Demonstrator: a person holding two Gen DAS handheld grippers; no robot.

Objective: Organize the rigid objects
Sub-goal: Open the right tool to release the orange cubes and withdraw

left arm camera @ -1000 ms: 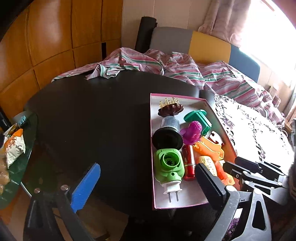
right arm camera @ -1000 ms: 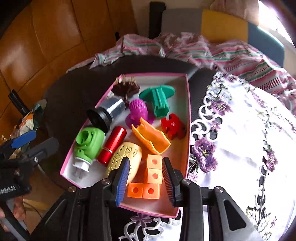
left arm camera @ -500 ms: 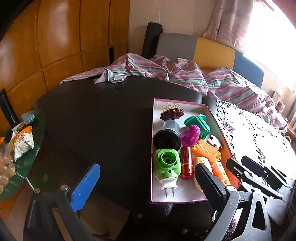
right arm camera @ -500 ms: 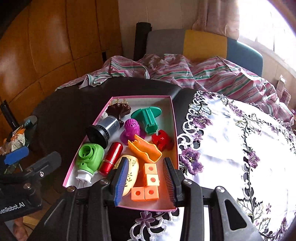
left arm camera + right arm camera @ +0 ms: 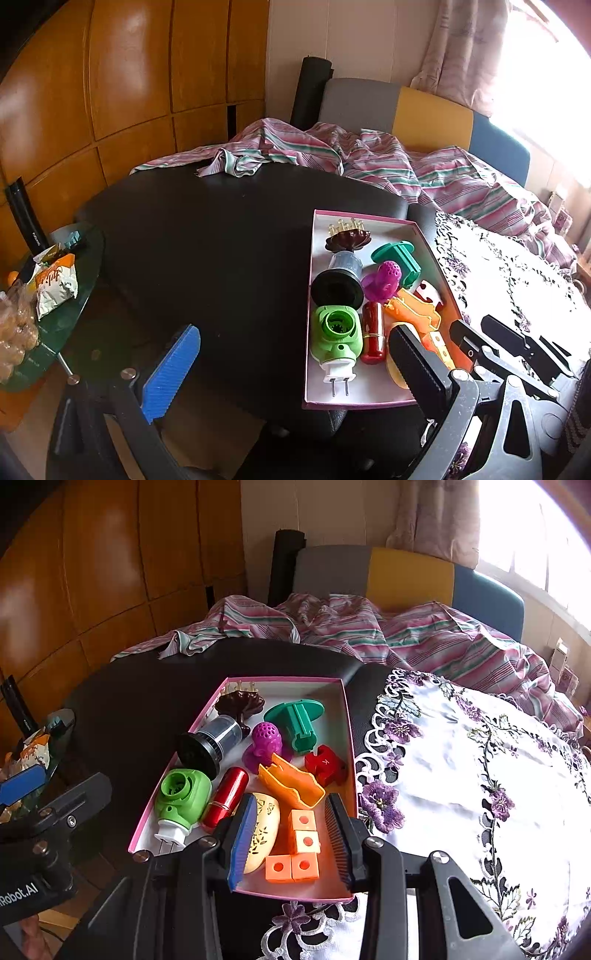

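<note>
A pink-rimmed white box [image 5: 309,295] [image 5: 348,720] lies on the black table and holds several rigid items. Among them are a green plug-in device [image 5: 336,332] [image 5: 181,797], a red cylinder [image 5: 225,799], a black-and-grey canister [image 5: 210,742], a teal spool [image 5: 299,720], a purple perforated toy [image 5: 266,738], an orange clip [image 5: 291,782], a cream oval case [image 5: 264,830] and orange blocks [image 5: 301,845]. My right gripper [image 5: 291,845] hovers open above the box's near end, gripping nothing. My left gripper [image 5: 295,373] stands wide open and empty, left of the box.
A white embroidered cloth [image 5: 480,775] covers the table's right part. A striped pink sheet [image 5: 332,155] lies bunched along the far edge, in front of a grey, yellow and blue chair back [image 5: 406,576]. A glass side table [image 5: 55,325] with snack bags stands at the left.
Both grippers have drawn back and slightly up from the box, so it looks smaller and farther. Nothing in the box has moved. Neither gripper's jaws have visibly changed.
</note>
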